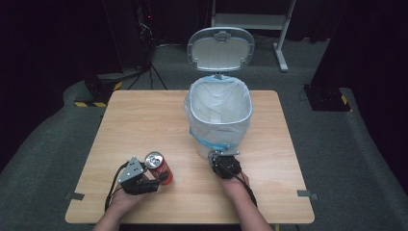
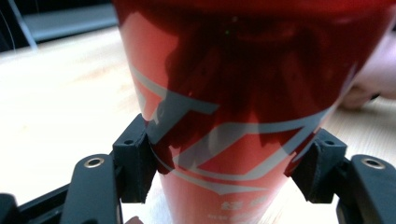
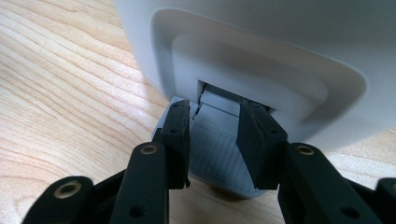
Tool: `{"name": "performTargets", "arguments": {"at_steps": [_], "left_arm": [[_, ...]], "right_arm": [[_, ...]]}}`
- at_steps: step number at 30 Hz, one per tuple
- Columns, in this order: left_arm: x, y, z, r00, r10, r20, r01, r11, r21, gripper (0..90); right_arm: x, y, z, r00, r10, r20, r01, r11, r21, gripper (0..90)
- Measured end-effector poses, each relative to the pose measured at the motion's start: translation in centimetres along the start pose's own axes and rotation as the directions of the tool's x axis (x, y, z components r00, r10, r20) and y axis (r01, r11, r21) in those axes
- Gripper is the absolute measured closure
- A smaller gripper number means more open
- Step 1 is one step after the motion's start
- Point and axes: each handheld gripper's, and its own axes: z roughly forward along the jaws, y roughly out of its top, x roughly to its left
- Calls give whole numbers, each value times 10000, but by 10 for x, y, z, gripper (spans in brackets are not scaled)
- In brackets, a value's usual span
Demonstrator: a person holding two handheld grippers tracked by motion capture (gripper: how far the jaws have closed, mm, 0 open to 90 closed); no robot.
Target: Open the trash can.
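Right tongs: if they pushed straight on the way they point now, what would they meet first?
Probably the recessed front wall of the white bin above its grey pedal, which the right tongs already straddle; depth is hard to judge.

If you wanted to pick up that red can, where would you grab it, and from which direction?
Around its round body, low to mid height, coming in level from the side nearest the person. The red can stands upright on the table, so its curved wall offers two opposite faces. The left gripper does just that: its fingers sit against either side of the can's lower body.
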Motion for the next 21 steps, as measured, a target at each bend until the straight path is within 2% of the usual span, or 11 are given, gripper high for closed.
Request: {"name": "performTargets", "arguments": {"at_steps": [4,10,11,12,13,14,21], "left_arm": [[-3,7,-13,9999,105,-87,-113,9951,-986,334],[-5,18,-30,9997,32,-230,-76,9811,-1932,335],[-5,19,-32,9996,77,-271,-131,9785,-2059,335],[-2,21,-36,9979,451,-473,-536,9785,-1993,336],[-2,23,-39,9974,528,-498,-619,9769,-2046,335],[-5,23,-39,9993,78,-353,-160,9711,-2382,335],[-7,31,-53,9975,54,-703,-267,9516,-3063,336]], "right_arm": [[0,0,0,10000,0,-10,0,10000,-2,642],[1,-1,0,10000,64,11,-64,10000,-18,642],[1,-1,0,10000,65,10,-65,10000,-17,642],[1,-1,0,10000,66,10,-66,10000,-17,642],[1,-1,0,10000,66,9,-66,10000,-20,642],[1,-1,0,10000,61,13,-60,10000,-22,642],[0,-1,0,10000,19,13,-19,10000,-87,642]]}}
